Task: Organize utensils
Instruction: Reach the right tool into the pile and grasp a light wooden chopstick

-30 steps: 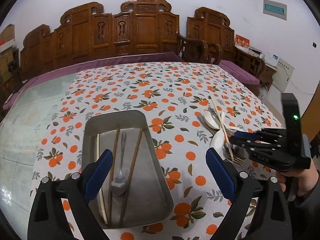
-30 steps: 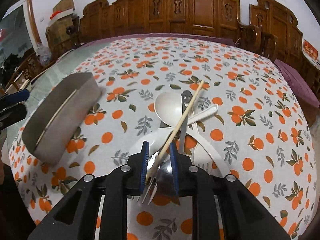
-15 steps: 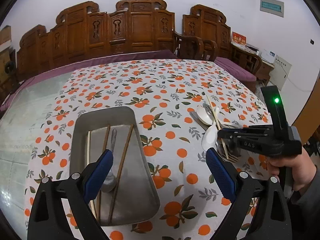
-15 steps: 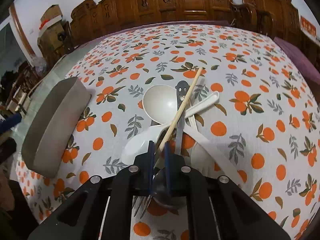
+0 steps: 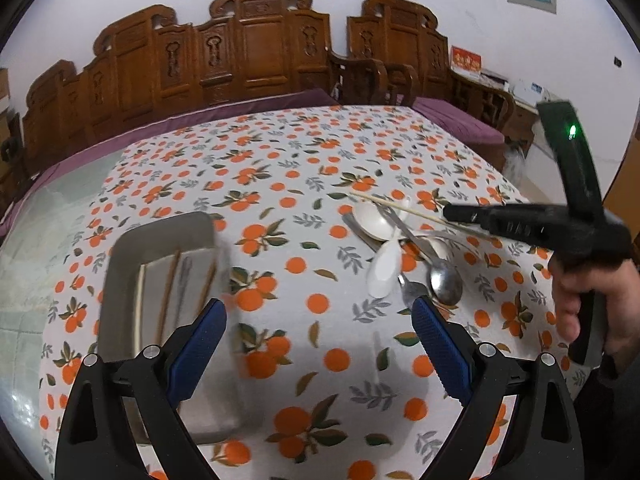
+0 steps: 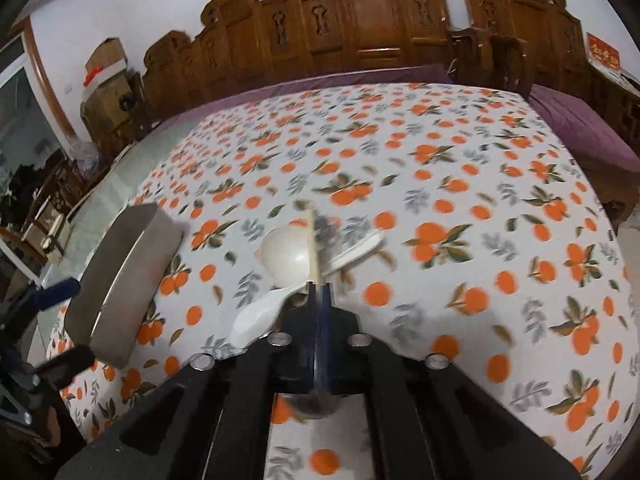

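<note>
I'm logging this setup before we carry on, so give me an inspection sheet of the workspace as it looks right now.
Surface: table under an orange-print cloth.
Job's things: metal tray holding chopsticks and a metal utensil; loose pile of white spoons, a metal spoon and a fork.
Clutter: nothing seen.
Grippers: left gripper open, hovering between tray and pile; right gripper with fingers shut on a light chopstick, lifted above the pile.
Cables: nothing seen.
Surroundings: carved wooden bench along the wall, purple cushions, cardboard boxes at left.
</note>
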A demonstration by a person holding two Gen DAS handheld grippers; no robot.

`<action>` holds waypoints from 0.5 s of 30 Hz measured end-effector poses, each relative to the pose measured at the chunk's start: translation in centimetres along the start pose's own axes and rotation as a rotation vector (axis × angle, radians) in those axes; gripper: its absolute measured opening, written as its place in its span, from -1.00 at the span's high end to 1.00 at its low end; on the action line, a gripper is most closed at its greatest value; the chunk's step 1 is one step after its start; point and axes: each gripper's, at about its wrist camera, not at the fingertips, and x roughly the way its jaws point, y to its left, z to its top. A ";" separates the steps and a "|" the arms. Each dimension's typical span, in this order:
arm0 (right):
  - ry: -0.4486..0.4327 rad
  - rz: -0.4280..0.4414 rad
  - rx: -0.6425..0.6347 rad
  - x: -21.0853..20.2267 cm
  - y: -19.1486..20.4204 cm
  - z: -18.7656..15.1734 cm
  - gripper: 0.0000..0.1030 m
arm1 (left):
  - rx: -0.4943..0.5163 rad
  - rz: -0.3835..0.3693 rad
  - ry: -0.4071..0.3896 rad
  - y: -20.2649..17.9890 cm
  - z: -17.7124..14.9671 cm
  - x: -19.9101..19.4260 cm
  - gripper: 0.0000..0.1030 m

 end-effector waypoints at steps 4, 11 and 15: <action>0.018 0.019 0.029 0.1 -1.9 -0.1 0.99 | 0.007 -0.007 0.021 -1.3 0.5 1.5 -0.75; 0.026 0.081 -0.011 0.4 -2.0 -0.6 0.90 | -0.028 -0.022 0.046 -2.0 1.4 3.5 -0.75; 0.056 0.075 -0.084 1.7 -0.3 -0.8 0.78 | -0.026 -0.012 0.049 -1.8 1.3 3.6 -0.75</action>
